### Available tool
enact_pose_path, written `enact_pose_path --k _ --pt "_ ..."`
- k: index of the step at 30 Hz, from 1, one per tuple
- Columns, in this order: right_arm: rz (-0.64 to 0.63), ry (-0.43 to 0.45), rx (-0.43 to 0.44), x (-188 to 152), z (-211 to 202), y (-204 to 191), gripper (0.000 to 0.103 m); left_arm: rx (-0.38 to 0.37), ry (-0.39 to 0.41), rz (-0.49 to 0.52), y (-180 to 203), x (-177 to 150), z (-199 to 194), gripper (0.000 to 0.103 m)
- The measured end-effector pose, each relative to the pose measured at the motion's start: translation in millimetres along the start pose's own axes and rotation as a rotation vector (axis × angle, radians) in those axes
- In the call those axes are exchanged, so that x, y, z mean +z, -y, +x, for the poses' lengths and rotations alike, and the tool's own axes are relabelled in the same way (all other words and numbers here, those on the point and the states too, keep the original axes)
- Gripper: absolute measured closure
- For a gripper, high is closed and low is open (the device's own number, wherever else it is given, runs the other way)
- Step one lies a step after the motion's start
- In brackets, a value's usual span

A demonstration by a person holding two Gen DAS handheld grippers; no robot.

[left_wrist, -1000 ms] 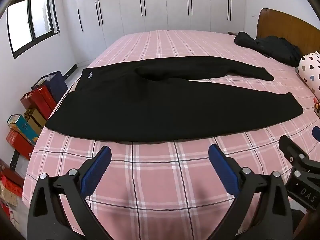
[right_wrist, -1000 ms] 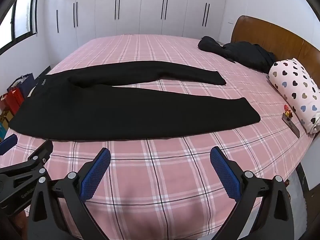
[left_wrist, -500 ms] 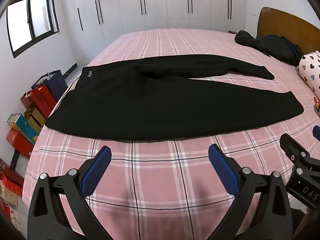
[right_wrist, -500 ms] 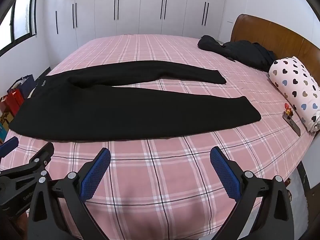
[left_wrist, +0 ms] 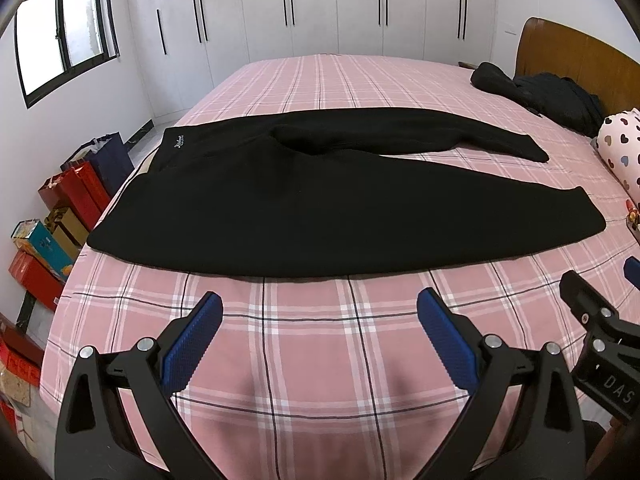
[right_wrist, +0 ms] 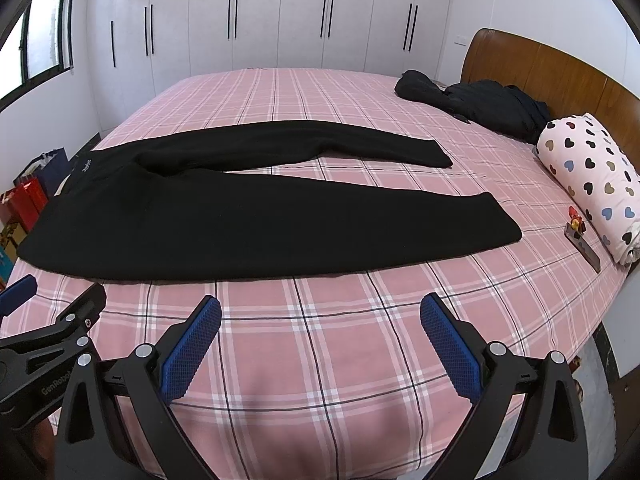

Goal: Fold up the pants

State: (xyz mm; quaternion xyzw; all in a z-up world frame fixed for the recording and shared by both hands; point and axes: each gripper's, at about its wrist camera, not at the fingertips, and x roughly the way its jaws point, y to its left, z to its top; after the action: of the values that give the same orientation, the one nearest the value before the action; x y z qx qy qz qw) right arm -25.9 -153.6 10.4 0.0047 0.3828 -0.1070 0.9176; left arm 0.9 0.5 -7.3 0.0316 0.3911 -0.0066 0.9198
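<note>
So both my left gripper [left_wrist: 318, 334] and right gripper [right_wrist: 320, 334] hang spread and empty; black pants [left_wrist: 256, 204] look soft, limp, light, so I'd pinch near waistband corner and near cuff.

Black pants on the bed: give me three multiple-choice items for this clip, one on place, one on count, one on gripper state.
1. Where does the waistband of the black pants lie?
A. toward the window side of the bed
B. against the headboard
C. on the floor

2. How many pant legs lie spread apart on the pink plaid sheet?
A. one
B. two
C. three

3. What state is the left gripper in?
A. shut on the pants
B. shut on nothing
C. open, short of the pants

Answers:
1. A, since the end with the small white logo points toward the window and the boxes on the floor.
2. B, since two legs fork toward the heart-print pillow.
3. C, since its blue fingers stand wide apart over bare sheet; the right gripper does the same.
</note>
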Motion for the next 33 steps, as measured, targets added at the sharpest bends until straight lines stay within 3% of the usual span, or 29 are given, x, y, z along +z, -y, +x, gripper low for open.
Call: enact_pose_path --k 33 --pt "0.000 -0.003 0.002 -0.6 0.9 -0.2 0.005 0.003 -0.005 0.013 3.2 -0.2 0.4 0.008"
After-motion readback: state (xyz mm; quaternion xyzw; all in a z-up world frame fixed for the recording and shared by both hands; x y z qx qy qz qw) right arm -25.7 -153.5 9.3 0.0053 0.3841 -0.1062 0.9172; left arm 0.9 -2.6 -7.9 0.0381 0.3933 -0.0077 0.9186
